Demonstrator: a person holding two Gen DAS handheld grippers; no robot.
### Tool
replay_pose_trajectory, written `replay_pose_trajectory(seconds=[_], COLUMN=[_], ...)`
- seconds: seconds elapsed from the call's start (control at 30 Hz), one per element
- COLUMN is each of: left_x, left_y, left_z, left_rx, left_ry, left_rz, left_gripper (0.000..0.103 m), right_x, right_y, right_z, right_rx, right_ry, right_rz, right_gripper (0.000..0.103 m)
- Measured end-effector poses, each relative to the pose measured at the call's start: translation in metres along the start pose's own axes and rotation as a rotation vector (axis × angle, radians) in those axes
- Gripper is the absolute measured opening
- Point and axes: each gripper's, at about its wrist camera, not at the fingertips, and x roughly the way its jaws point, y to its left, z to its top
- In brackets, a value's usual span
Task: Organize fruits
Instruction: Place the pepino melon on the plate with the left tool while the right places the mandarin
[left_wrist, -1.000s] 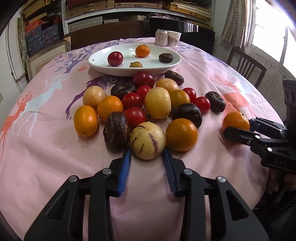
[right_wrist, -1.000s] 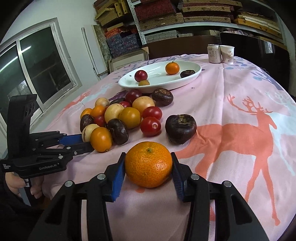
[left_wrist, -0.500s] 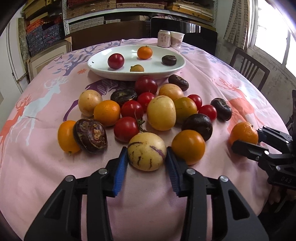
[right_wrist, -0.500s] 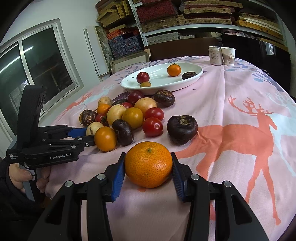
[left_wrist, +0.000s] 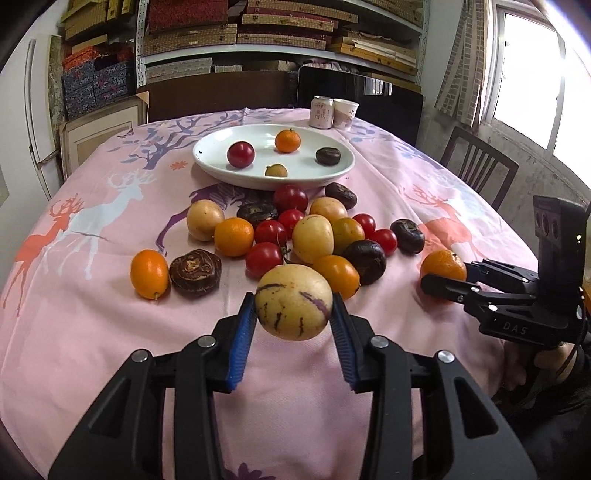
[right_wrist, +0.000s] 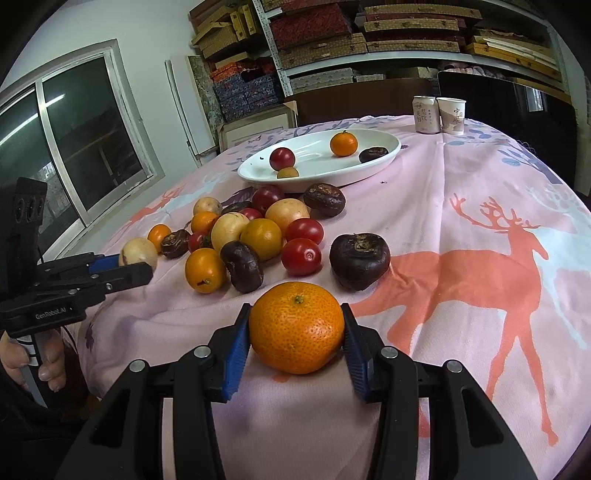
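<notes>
Plate (left_wrist: 343, 168) with tomato (left_wrist: 240, 154), tangerine (left_wrist: 287, 140), chestnut (left_wrist: 327, 156)

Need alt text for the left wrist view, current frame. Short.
The left gripper holds a pale yellow, purple-streaked fruit above a pink deer-print tablecloth. Beyond lies a loose pile of fruits, then a white plate holding four fruits. At right, the right gripper grips a mandarin.
</notes>
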Motion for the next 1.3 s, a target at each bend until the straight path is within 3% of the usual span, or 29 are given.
replay_pose_trajectory(seconds=[0.3, 0.57, 0.67, 0.83, 1.03, 1.23, 1.3], left_x=[-0.03, -0.004, 0.024, 0.087, 0.172, 0.218, 0.218], left_y=[0.011, 0.027, 0.041, 0.066, 0.092, 0.106, 0.109], left_z=[0.028, 0.102, 0.14, 0.191, 0.212, 0.218, 0.22], left_rx=[0.018, 0.048, 0.026, -0.035, -0.129, -0.198, -0.23], left_ry=[-0.077, -0.083, -0.064, 0.007, 0.131, 0.194, 0.19], left_rz=[0.006, 0.018, 0.014, -0.002, 0.008, -0.007, -0.017], left_gripper=[0.039, 0.039, 0.04, 0.04, 0.04, 0.041, 0.053], right_x=[-0.046, -0.061, -0.038, 0.038, 0.131, 0.18, 0.181], right_y=[0.006, 0.0, -0.008, -0.025, -0.032, -0.029, -0.028], right_z=[0.035, 0.132, 0.172, 0.216, 0.223, 0.218, 0.219], right_rx=[-0.029, -0.084, -0.069, -0.015, -0.019, -0.069, -0.08], right_ry=[-0.086, -0.158, -0.145, -0.046, 0.059, 0.122, 0.116], right_rz=[-0.038, -0.108, -0.117, -0.114, -0.111, -0.146, -0.164], right_gripper=[0.047, 0.047, 0.047, 0.047, 0.047, 0.048, 0.056])
